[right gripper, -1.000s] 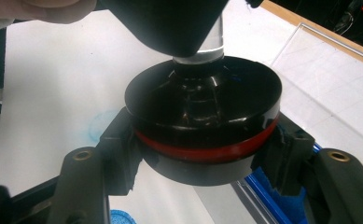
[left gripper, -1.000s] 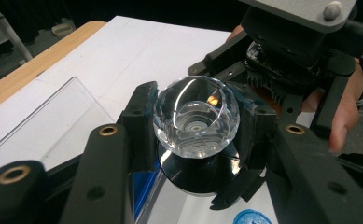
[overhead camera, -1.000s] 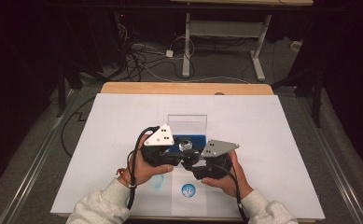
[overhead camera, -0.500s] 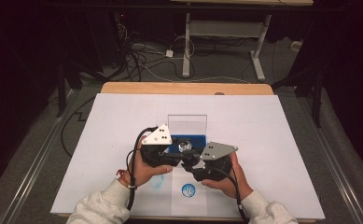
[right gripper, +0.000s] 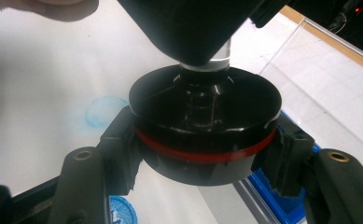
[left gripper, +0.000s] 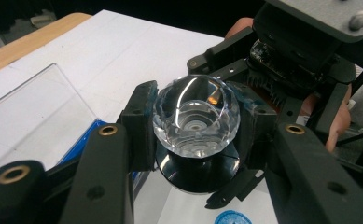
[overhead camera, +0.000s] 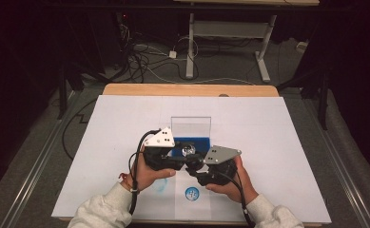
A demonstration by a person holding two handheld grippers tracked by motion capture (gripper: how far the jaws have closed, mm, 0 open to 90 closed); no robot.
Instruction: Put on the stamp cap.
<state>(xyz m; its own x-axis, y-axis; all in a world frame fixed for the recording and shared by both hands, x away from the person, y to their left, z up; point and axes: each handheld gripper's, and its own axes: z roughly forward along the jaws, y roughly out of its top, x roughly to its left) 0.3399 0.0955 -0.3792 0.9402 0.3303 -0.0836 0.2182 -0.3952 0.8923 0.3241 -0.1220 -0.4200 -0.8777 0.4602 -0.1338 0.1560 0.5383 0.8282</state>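
The white sheet (overhead camera: 277,142) covers the table and lies beneath both grippers. A clear case (overhead camera: 190,127) with a blue tray (overhead camera: 199,142) stands on the sheet, just beyond the grippers in the high view.

The left gripper (overhead camera: 175,159) and the right gripper (overhead camera: 199,167) meet tip to tip above the near middle of the sheet, each held in one hand.

The right gripper (right gripper: 202,154) is closed on the black base (right gripper: 205,135), a round part with a red band around its lower edge. Both pads press on the sides of the base.

The left gripper (left gripper: 195,123) is closed on the faceted crystal knob (left gripper: 196,116). One pad bears on each side of the knob. The knob sits directly above the black base (left gripper: 198,175), joined to it or just touching; which one cannot be told.

Two blue round marks (overhead camera: 191,193) lie on the sheet, just nearer the person than the grippers.
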